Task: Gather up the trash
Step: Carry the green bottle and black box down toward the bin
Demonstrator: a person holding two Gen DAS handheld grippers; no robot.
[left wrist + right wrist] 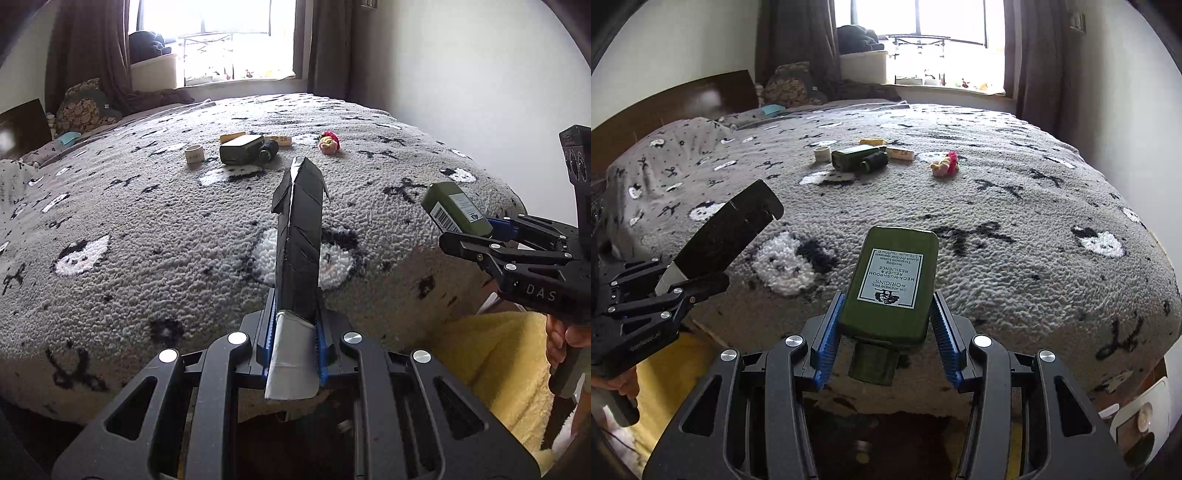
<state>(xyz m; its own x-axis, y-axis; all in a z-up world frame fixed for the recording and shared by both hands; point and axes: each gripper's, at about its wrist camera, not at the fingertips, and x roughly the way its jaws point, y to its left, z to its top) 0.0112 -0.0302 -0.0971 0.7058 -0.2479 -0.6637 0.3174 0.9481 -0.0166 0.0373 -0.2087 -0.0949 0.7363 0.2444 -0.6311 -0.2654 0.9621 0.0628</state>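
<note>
My left gripper (295,332) is shut on a flattened black carton (299,240) with a grey end, held upright over the bed's near edge; it also shows in the right wrist view (727,236). My right gripper (886,325) is shut on a green Origins bottle (892,284), cap toward the camera; the bottle also shows in the left wrist view (456,214). Far on the bed lie a green box (240,148), a dark green bottle (267,150), a white tape roll (194,154), two pale boxes (280,140) and a small pink toy (329,142).
The bed with a grey patterned blanket (147,221) fills both views. Pillows (85,107) and a dark headboard (683,96) lie at the left. A window (218,40) with curtains is behind. Yellow fabric (498,354) lies below the bed's near edge.
</note>
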